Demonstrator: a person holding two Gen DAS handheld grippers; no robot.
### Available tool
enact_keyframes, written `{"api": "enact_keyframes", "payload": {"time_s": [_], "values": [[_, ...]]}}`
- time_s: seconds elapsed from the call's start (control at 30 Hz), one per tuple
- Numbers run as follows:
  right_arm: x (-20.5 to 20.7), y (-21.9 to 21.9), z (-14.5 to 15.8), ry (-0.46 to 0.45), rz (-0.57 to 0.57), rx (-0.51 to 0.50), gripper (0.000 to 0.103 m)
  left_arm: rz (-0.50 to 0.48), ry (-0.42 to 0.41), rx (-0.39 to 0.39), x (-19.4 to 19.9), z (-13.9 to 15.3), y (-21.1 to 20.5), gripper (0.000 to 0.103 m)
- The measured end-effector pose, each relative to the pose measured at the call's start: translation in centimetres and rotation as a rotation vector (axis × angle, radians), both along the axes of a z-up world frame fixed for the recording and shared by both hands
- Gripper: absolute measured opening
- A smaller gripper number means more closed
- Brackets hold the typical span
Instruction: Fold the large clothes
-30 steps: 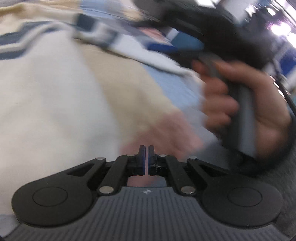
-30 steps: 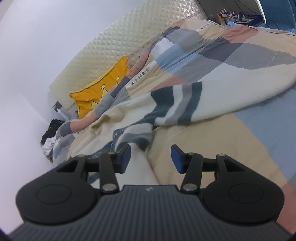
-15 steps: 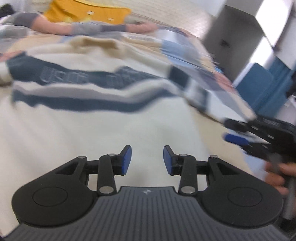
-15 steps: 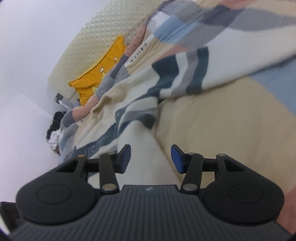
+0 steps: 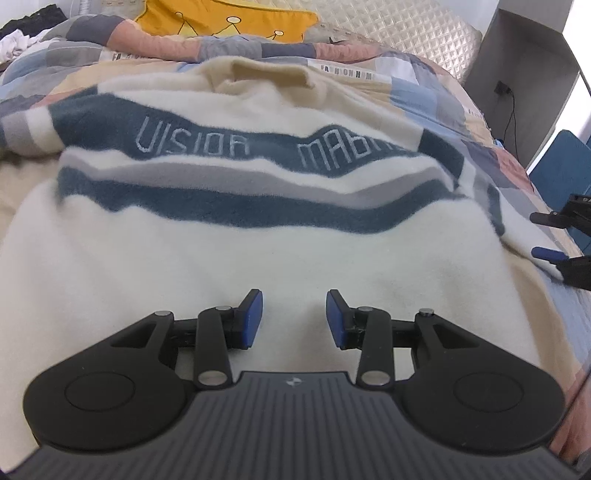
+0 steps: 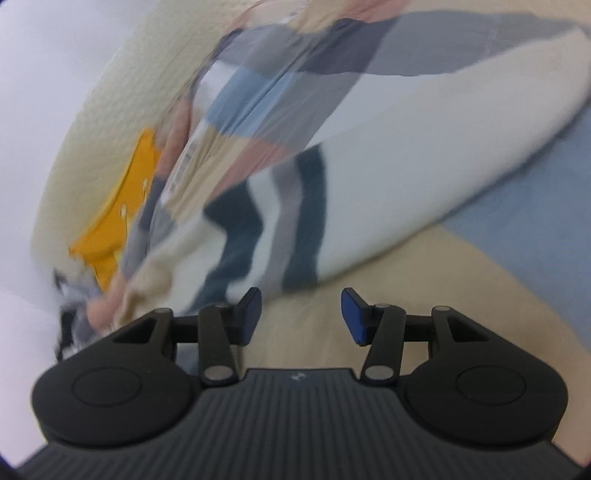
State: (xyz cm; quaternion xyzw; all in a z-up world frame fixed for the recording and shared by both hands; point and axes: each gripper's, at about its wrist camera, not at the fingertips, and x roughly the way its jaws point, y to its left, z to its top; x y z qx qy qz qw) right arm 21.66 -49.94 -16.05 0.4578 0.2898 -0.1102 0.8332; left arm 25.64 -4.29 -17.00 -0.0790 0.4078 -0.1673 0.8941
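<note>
While the bed [image 5: 436, 79] takes up nearly everything in sight, with its patchwork cover of blue, grey, peach and tan squares running up to a quilted cream headboard [image 5: 402, 26], what matters lies on top of it: a big cream fleece sweater [image 5: 229, 258] spread front-up across the middle of the cover. Dark blue and grey bands cross its chest, one carrying pale lettering, and its beige collar points toward a yellow cushion [image 5: 225, 18] at the head of the bed. One sleeve stretches out sideways over the cover, easiest to see in the blurred right wrist view [image 6: 406, 177].

As far as folding goes, I would say little is done. The body lies broad and roughly smoothed, though the bands ripple, and no sleeve is brought in over the chest and no hem turned up. Sleeves, sides and the final halving all look to be left.

Down at the small end, the left gripper [image 5: 294, 319] hangs over the plain lower part of the sweater, its blue-padded tongs spread with nothing between them. The right gripper [image 6: 301, 317] is likewise parted and empty, over bare tan cover just beside the striped part of the sleeve; it also pokes in at the right edge of the left view.
</note>
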Motion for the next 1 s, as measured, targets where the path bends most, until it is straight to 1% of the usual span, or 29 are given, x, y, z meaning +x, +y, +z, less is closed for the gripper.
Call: {"api": "enact_keyframes", "payload": {"time_s": [0.07, 0.13, 0.27, 0.33, 0.43, 0.5, 0.53, 0.57, 0.6, 0.63, 0.67, 0.73, 0.83, 1.0], "values": [[0.1, -1.7, -1.2, 0.017, -0.081, 0.025, 0.051, 0.011, 0.007, -0.019, 0.0, 0.0, 0.1, 0.043], [0.0, -3.5, -2.9, 0.029, -0.157, 0.087, 0.052, 0.026, 0.015, -0.046, -0.1, 0.0, 0.5, 0.043], [-0.2, -6.9, -6.1, -0.033, -0.249, 0.216, 0.048, 0.05, 0.015, -0.071, -0.3, 0.1, 0.9, 0.043], [-0.4, -7.8, -6.7, -0.036, -0.288, 0.201, 0.047, 0.064, 0.012, -0.078, -0.5, 0.1, 1.1, 0.043], [-0.7, -8.5, -6.9, -0.078, -0.37, 0.18, 0.047, 0.076, 0.011, -0.083, -0.7, 0.1, 1.2, 0.043], [-0.6, -9.4, -6.7, -0.111, -0.414, 0.119, 0.047, 0.083, 0.011, -0.087, -0.7, 0.1, 1.3, 0.043], [-0.3, -9.9, -6.5, -0.121, -0.425, 0.088, 0.038, 0.085, 0.01, -0.088, -0.7, 0.1, 1.3, 0.043], [0.1, -10.6, -6.5, -0.118, -0.425, 0.071, 0.023, 0.085, 0.009, -0.088, -0.7, 0.0, 1.3, 0.043], [0.5, -11.4, -6.5, -0.121, -0.41, 0.071, 0.016, 0.085, 0.008, -0.09, -0.7, 0.0, 1.3, 0.043], [1.0, -12.2, -6.1, -0.115, -0.383, 0.06, 0.012, 0.086, 0.007, -0.092, -0.7, 0.0, 1.4, 0.043], [1.4, -12.8, -5.5, -0.123, -0.361, 0.037, 0.011, 0.088, 0.007, -0.097, -0.7, 0.0, 1.4, 0.043], [2.5, -13.6, -3.4, -0.161, -0.301, -0.038, 0.01, 0.089, 0.004, -0.098, -0.7, 0.0, 1.5, 0.043], [4.8, -14.4, 1.8, -0.229, -0.231, -0.132, 0.009, 0.091, -0.01, -0.091, -0.9, 0.1, 1.4, 0.043], [9.1, -14.5, 11.0, -0.343, -0.167, -0.268, 0.009, 0.09, -0.03, -0.095, -0.9, 0.3, 1.3, 0.043]]}}
